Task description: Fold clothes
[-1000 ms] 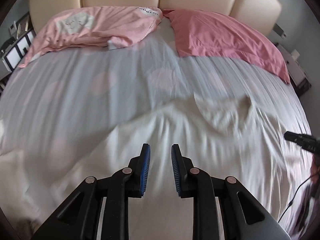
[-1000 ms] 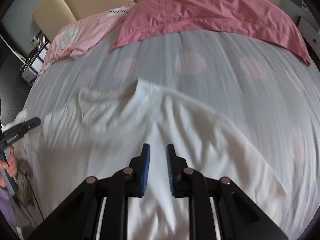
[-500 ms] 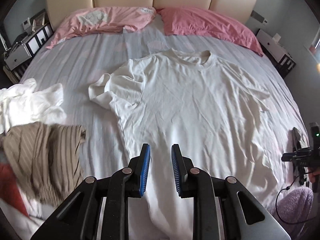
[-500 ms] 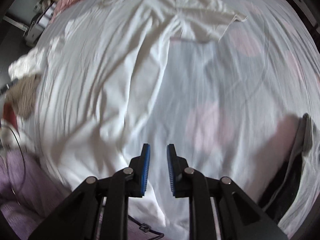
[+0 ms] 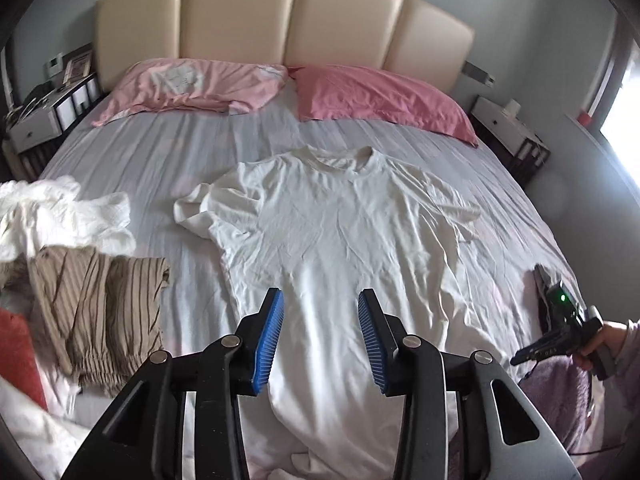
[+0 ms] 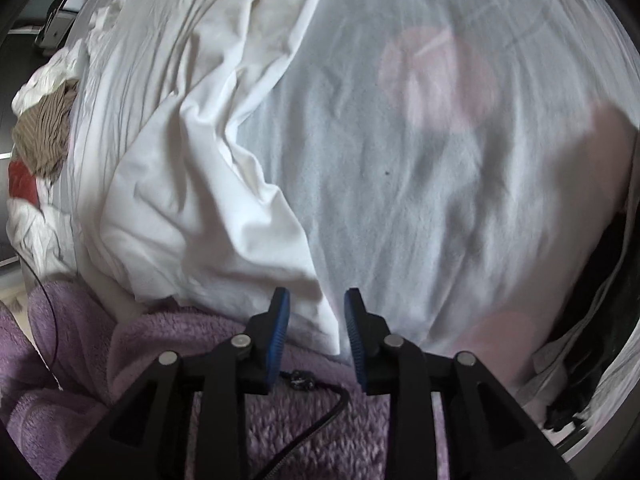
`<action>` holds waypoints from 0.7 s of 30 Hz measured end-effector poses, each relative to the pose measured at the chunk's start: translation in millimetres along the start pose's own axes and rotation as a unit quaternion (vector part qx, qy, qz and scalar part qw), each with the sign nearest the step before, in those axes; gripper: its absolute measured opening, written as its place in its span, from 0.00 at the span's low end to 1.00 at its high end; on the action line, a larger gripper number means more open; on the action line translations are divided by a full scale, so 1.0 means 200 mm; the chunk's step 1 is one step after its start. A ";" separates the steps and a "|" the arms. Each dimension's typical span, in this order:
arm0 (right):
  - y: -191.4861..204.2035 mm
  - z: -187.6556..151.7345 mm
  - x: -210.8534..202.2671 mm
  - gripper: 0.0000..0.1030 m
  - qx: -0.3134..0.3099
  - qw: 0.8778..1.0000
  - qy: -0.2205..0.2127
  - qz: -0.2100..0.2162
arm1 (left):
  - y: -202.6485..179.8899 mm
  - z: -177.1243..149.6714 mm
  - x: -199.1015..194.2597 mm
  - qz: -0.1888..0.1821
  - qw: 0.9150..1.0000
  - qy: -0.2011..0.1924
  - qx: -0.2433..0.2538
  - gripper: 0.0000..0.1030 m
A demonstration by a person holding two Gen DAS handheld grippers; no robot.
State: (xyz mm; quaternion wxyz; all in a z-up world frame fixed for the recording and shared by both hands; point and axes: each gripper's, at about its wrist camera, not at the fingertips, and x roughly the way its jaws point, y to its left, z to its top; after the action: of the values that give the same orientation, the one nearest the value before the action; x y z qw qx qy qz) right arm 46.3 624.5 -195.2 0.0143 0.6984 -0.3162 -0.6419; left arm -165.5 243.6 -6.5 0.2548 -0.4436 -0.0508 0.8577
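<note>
Below the two pink pillows [image 5: 288, 92], the white cotton T-shirt [image 5: 340, 248] now lies spread flat on the striped bed, and the left gripper [image 5: 320, 340] and right gripper [image 6: 316, 324] have just opened wide, empty, so folding looks possible.

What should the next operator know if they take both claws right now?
Left claw: open, empty, above the lower part of the white T-shirt.
Right claw: open, empty, at the shirt's bottom corner by the bed edge.
The T-shirt lies spread on the bed, collar toward the pillows, one sleeve crumpled.
Striped garment and white garment wait in a pile beside it.
Done: shirt spread. Left: every fold, then probably the pile.
</note>
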 end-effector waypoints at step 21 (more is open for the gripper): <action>0.12 -0.07 0.01 0.10 0.004 0.998 0.006 -0.060 | 0.12 -0.39 0.03 -0.017 0.992 0.127 -0.012 0.40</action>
State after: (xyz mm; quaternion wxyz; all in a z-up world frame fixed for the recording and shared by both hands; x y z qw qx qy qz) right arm 49.5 599.4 -184.4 -0.0249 0.7201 -0.2763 -0.6360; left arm -117.2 214.2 -64.6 0.2685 -0.5512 -0.0356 0.7892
